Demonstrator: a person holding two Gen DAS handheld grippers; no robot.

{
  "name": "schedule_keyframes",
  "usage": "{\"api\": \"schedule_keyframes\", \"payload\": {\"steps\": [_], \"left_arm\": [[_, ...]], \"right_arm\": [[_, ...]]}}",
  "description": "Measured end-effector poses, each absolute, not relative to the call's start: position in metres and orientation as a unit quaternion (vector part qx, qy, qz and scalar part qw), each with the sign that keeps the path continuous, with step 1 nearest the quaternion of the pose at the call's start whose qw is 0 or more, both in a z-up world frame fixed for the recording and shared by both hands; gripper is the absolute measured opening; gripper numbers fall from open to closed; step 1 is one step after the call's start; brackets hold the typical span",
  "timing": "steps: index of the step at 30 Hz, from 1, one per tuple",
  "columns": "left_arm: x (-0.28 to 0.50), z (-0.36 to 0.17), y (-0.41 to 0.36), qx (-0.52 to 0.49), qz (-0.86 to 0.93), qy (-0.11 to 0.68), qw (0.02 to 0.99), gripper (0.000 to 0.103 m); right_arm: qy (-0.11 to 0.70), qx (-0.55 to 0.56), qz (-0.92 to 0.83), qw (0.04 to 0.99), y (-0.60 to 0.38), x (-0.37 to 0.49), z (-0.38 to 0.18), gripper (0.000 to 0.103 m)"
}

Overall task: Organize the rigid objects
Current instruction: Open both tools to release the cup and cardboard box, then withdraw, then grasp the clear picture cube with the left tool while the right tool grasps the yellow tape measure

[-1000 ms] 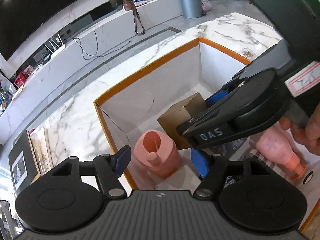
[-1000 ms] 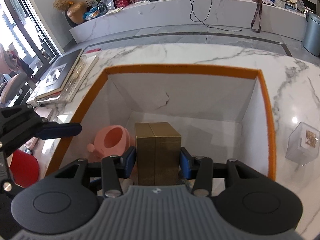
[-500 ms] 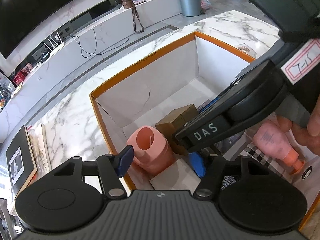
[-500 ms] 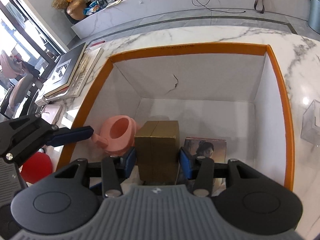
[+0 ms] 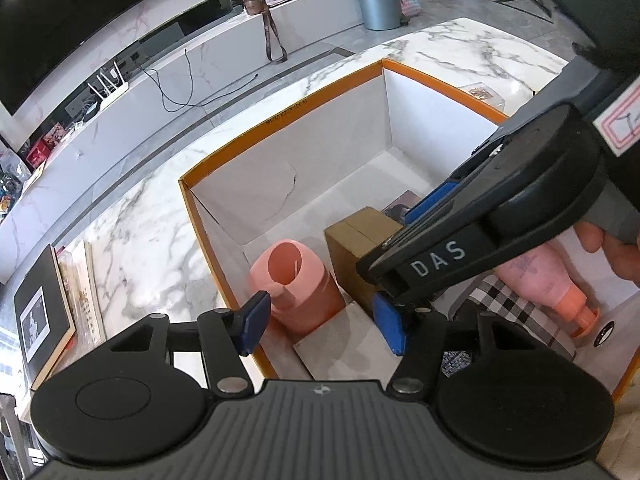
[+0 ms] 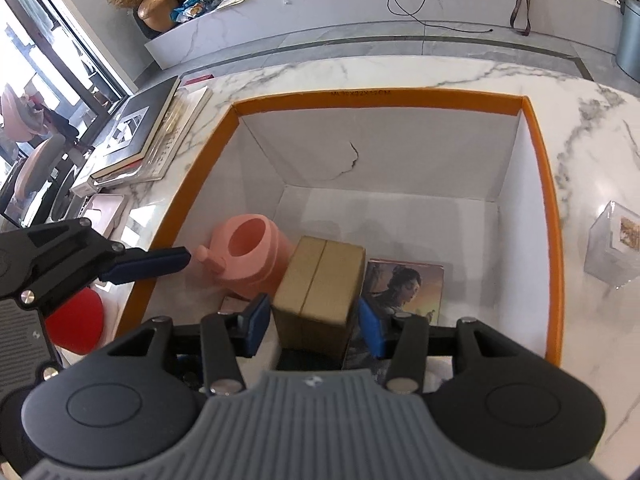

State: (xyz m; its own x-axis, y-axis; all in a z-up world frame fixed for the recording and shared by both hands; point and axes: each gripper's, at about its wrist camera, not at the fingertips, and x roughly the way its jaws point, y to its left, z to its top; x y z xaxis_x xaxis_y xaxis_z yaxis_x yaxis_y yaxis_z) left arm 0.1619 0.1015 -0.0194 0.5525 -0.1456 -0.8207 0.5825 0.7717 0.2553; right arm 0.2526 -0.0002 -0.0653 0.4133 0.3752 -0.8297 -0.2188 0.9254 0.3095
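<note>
A: What does the cardboard box (image 6: 320, 280) look like, and where is it?

B: Plain brown, 1 seam down its top, tilted. It sits in the right gripper (image 6: 316, 326), whose 2 blue pads grasp its sides, low inside the white storage box (image 6: 384, 102) with the orange rim.

A: And around it?

B: A pink cup (image 6: 248, 256) stands just beside it on the left; a picture book (image 6: 408, 284) lies flat on its right. The left gripper (image 5: 320, 326) hovers by the cup, jaws parted and just closing, gripping nothing. A pink bottle (image 5: 548, 280) lies nearby.
</note>
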Motion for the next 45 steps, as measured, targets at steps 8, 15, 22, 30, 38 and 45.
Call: {"api": "schedule_keyframes", "payload": {"steps": [8, 15, 22, 30, 38, 45], "left_arm": [[0.154, -0.011, 0.094, 0.256, -0.213, 0.422, 0.843, 0.07], [0.149, 0.011, 0.076, 0.22, -0.22, 0.416, 0.855, 0.07], [0.139, 0.024, 0.035, 0.22, -0.232, 0.393, 0.862, 0.07], [0.137, 0.034, -0.01, 0.187, -0.252, 0.388, 0.867, 0.072], [0.137, 0.022, -0.07, 0.205, -0.278, 0.386, 0.856, 0.086], [0.158, 0.001, -0.113, 0.19, -0.273, 0.405, 0.852, 0.082]], "right_arm": [[0.482, 0.051, 0.18, 0.856, -0.007, 0.235, -0.044, 0.051], [0.428, 0.049, 0.163, 0.888, -0.039, 0.211, -0.01, 0.06], [0.392, 0.056, 0.14, 0.908, -0.081, 0.193, 0.015, 0.062], [0.373, 0.076, 0.088, 0.921, -0.145, 0.177, 0.019, 0.064], [0.377, 0.134, 0.029, 0.916, -0.229, 0.173, 0.001, 0.064], [0.384, 0.192, -0.016, 0.903, -0.287, 0.178, -0.022, 0.059]]}}
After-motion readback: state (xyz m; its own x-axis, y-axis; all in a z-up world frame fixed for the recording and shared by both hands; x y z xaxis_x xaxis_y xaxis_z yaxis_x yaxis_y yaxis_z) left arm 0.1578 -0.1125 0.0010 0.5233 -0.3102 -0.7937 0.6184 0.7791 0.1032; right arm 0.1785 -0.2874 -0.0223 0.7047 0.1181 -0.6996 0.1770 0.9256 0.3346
